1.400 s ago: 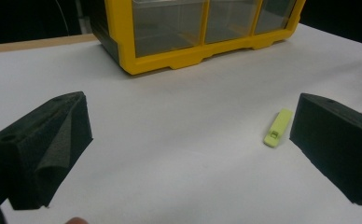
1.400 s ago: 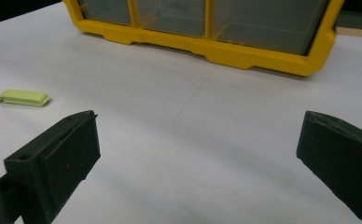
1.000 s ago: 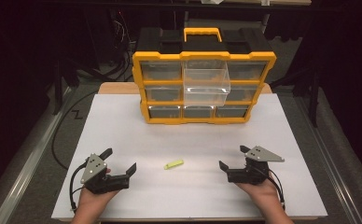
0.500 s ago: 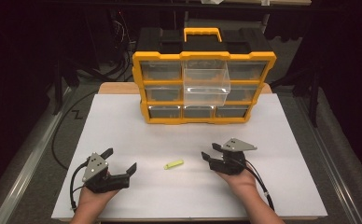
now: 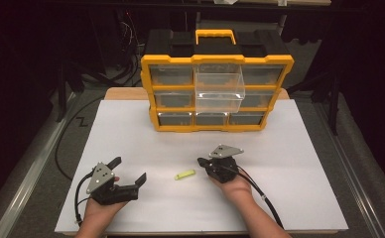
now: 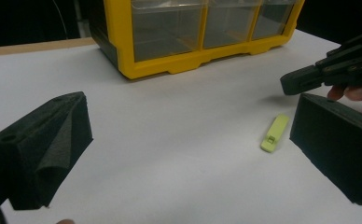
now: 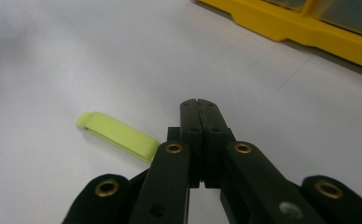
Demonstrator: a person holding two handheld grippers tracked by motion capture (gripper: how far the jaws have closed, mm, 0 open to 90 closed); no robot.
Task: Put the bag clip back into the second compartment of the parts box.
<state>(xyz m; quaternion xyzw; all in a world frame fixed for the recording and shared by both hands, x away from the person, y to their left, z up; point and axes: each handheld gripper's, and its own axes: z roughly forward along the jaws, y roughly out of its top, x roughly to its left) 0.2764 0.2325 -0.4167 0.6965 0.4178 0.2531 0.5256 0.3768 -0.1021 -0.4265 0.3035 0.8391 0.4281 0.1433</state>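
A small lime-green plastic piece [image 5: 184,174] lies flat on the white table top [image 5: 299,163], between the two hands. My right gripper [image 5: 201,161] sits just to its right, pointing left, tips a short way from the piece and not touching it. Its jaws have just been closing and now meet with nothing between them. In the right gripper view the shut tips [image 7: 200,105] stand beside the green piece [image 7: 116,135]. My left gripper [image 5: 128,171] rests at the front left, jaws wide apart and empty. From the left gripper [image 6: 191,121], the green piece [image 6: 274,133] lies ahead.
A yellow organizer [image 5: 218,126] with clear drawers stands at the back middle of the table. Its top middle drawer [image 5: 219,88] is pulled out. Cables trail from both grippers toward the front edge. Dark floor surrounds the table.
The right gripper has slid left across the table toward the green piece, and its jaws have gone from wide apart to closed. The left gripper has stayed put.
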